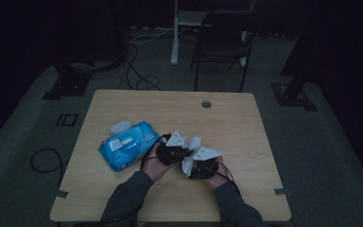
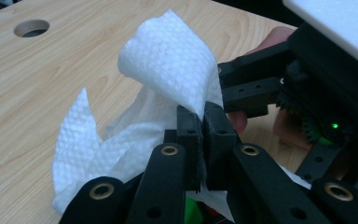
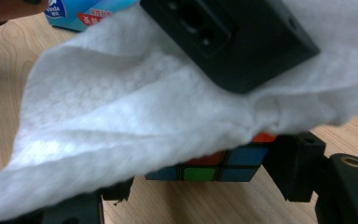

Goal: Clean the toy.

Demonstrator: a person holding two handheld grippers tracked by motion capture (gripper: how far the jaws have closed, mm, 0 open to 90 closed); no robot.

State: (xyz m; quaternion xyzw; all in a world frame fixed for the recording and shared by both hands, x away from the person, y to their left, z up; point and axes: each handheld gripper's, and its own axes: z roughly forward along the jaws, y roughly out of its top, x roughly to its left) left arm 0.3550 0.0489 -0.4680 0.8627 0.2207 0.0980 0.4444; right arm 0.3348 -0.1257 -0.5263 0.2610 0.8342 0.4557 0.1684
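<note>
My left gripper point(image 2: 200, 125) is shut on a white wipe point(image 2: 168, 60), which stands up above its jaws and drapes down over the wooden table point(image 2: 51, 84). In the right gripper view the same wipe point(image 3: 135, 116) hangs over a coloured puzzle cube point(image 3: 214, 169), and my right gripper point(image 3: 205, 179) is shut on that cube with a jaw at each side. From above, the left gripper point(image 1: 172, 150) and right gripper point(image 1: 201, 164) meet at the table's middle front, the wipe point(image 1: 194, 143) between them. Most of the cube is hidden by the wipe.
A blue pack of wipes point(image 1: 127, 144) with a white flap lies on the table point(image 1: 227, 123) left of the grippers. A cable hole point(image 1: 206, 104) sits at the table's far side. A dark chair point(image 1: 222, 38) and floor cables point(image 1: 137, 75) lie beyond it.
</note>
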